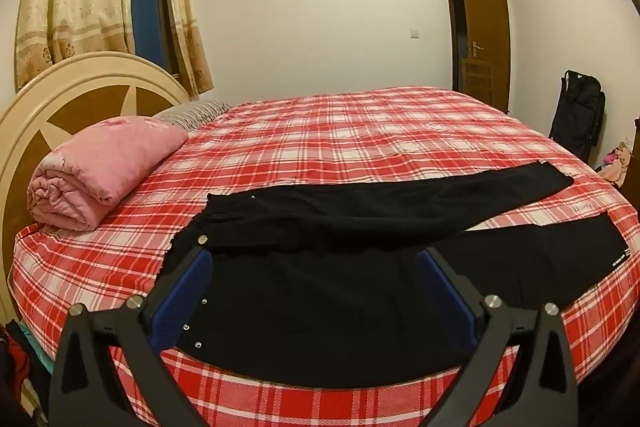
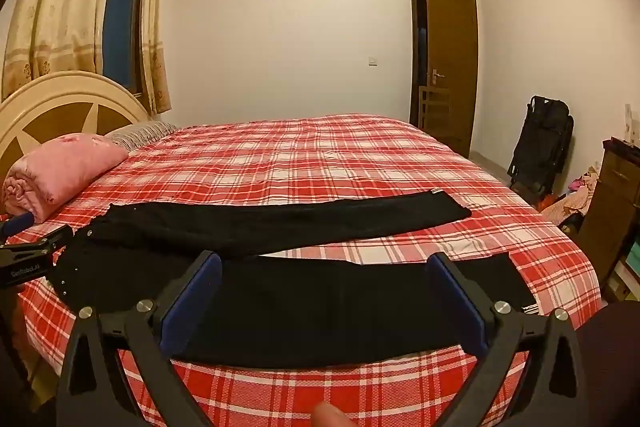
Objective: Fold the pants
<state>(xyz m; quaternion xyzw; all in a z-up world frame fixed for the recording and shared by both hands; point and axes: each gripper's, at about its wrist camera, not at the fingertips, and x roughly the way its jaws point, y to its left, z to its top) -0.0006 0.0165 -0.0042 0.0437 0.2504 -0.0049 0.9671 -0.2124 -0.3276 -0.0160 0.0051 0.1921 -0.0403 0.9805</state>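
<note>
Both grippers sit nearest, jaws spread wide and holding nothing: left gripper over the waist end, right gripper over the near leg. Black pants lie flat on the plaid bed, waist at 9 o'clock, legs splayed toward 3 o'clock. No fold made yet; judged at the start, all folds left. Left gripper's body, seen in the right view, reads "GenRobot.AI"; the hem label is unreadable.

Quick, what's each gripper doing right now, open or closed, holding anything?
Left gripper: open, holding nothing, above the waist end of the black pants.
Right gripper: open, holding nothing, above the near pant leg.
</note>
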